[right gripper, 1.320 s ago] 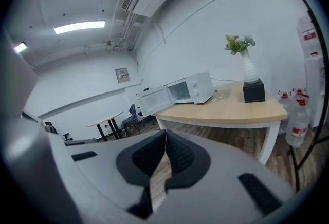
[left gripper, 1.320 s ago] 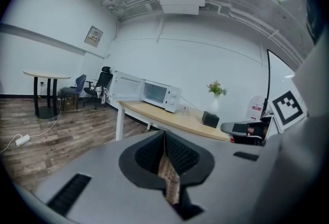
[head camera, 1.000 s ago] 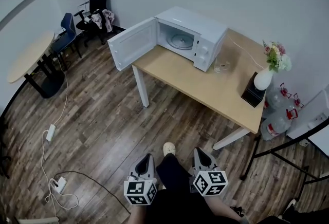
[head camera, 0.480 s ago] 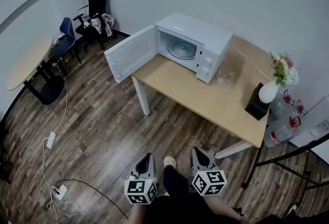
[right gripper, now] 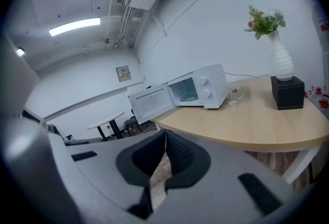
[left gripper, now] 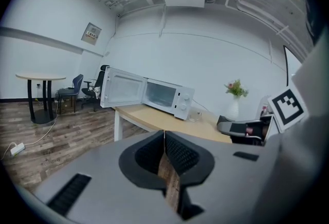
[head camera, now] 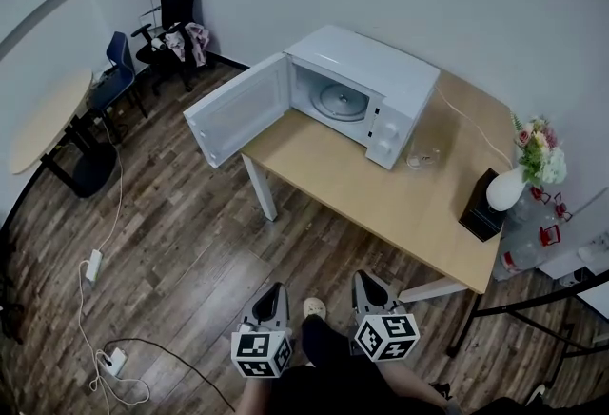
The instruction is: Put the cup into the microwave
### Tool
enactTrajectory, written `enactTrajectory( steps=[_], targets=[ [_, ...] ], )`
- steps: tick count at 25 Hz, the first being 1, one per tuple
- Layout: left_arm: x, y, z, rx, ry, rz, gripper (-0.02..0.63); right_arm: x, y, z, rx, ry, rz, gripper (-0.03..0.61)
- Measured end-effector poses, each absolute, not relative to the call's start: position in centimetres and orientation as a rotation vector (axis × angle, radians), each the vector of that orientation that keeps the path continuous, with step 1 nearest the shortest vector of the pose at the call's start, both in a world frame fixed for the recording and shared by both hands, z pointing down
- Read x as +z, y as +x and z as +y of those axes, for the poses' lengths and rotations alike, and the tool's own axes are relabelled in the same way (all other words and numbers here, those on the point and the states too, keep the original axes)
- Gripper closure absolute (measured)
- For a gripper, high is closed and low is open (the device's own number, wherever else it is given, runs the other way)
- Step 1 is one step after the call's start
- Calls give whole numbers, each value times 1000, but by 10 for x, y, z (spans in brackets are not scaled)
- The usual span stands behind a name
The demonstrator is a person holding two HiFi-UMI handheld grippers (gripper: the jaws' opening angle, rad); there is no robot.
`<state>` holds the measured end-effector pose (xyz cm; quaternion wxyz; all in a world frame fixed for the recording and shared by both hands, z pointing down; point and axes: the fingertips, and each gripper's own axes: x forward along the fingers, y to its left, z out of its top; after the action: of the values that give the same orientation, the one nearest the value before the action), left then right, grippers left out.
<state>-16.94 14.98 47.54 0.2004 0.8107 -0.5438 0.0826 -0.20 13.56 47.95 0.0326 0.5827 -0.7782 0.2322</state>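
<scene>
A clear glass cup (head camera: 421,158) stands on the wooden table (head camera: 381,204), just right of the white microwave (head camera: 373,89). The microwave's door (head camera: 236,108) hangs wide open to the left and the glass turntable shows inside. Both grippers are low in the head view, well short of the table: left gripper (head camera: 273,294) and right gripper (head camera: 365,282). Each has its jaws shut together with nothing between them. The left gripper view shows the microwave (left gripper: 164,96) and cup (left gripper: 194,114) far ahead. From the right gripper view I see the microwave (right gripper: 198,88) and the cup (right gripper: 234,94).
A white vase of flowers (head camera: 521,175) sits on a black box (head camera: 481,207) at the table's right end. Water bottles (head camera: 533,247) stand on the floor behind it. Chairs (head camera: 119,69) and a round table (head camera: 43,123) are at the left. Cables and a power strip (head camera: 107,361) lie on the floor.
The table and microwave have slid down and toward me in the head view, so both grippers have come closer to them. Their jaws stayed shut.
</scene>
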Motion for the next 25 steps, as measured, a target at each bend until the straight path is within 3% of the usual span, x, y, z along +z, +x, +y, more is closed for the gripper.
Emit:
enactTrajectory(
  steps=[25],
  targets=[
    [485,-167,14,256,2249,-1538,607,487,-10,-18,750,1731,-2437,584]
  ],
)
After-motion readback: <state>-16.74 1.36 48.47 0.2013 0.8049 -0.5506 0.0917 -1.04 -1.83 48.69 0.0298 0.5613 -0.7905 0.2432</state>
